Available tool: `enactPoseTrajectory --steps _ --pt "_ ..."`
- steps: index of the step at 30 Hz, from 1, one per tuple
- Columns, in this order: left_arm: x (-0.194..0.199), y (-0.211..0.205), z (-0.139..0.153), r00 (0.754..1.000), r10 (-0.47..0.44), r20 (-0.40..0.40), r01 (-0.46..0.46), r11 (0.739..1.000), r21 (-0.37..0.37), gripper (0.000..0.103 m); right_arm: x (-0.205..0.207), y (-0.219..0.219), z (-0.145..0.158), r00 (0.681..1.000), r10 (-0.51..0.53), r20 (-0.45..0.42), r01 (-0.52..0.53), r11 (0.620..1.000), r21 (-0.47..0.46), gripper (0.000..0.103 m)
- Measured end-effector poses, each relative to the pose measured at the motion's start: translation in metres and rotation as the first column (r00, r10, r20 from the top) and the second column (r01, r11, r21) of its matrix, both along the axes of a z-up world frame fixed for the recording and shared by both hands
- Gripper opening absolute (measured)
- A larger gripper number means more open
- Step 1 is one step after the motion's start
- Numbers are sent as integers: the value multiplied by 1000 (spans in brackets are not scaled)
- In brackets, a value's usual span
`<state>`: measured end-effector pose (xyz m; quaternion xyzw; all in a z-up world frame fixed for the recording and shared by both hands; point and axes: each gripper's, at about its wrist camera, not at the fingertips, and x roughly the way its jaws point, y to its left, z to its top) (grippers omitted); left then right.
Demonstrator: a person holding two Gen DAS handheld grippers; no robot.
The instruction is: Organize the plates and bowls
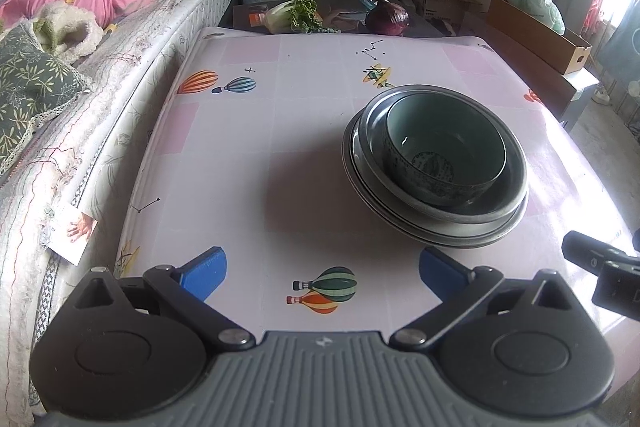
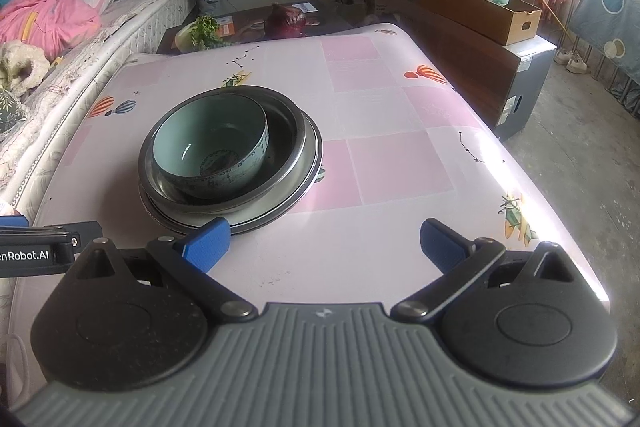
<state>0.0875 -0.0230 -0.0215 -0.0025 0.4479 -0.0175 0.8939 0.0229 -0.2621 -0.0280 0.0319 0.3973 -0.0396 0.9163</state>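
A pale green ceramic bowl (image 1: 444, 151) (image 2: 212, 151) sits inside a metal bowl (image 1: 508, 203) (image 2: 288, 131), which rests on stacked metal plates (image 1: 384, 211) (image 2: 272, 219) on the pink patterned tablecloth (image 1: 260, 155) (image 2: 392, 163). My left gripper (image 1: 322, 273) is open, hovering near the table's front edge, the stack ahead and to its right. My right gripper (image 2: 324, 241) is open too, with its left fingertip (image 2: 208, 241) just in front of the plates' near rim. Nothing is held by either.
A bed with bedding (image 1: 80, 39) (image 2: 52, 15) runs along the table's left side. Beyond the far edge lie a cabbage (image 1: 292, 13) (image 2: 200, 35) and a purple cabbage (image 1: 386, 17) (image 2: 286, 21). A cardboard box (image 2: 480, 9) stands on a cabinet at the right.
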Motion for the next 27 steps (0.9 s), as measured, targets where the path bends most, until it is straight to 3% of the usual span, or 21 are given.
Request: enactPoseTrajectory --steps 27 --pt "7 -1 -6 1000 3 -20 -3 1000 -1 103 7 3 -6 1000 17 -14 -17 1000 -7 102"
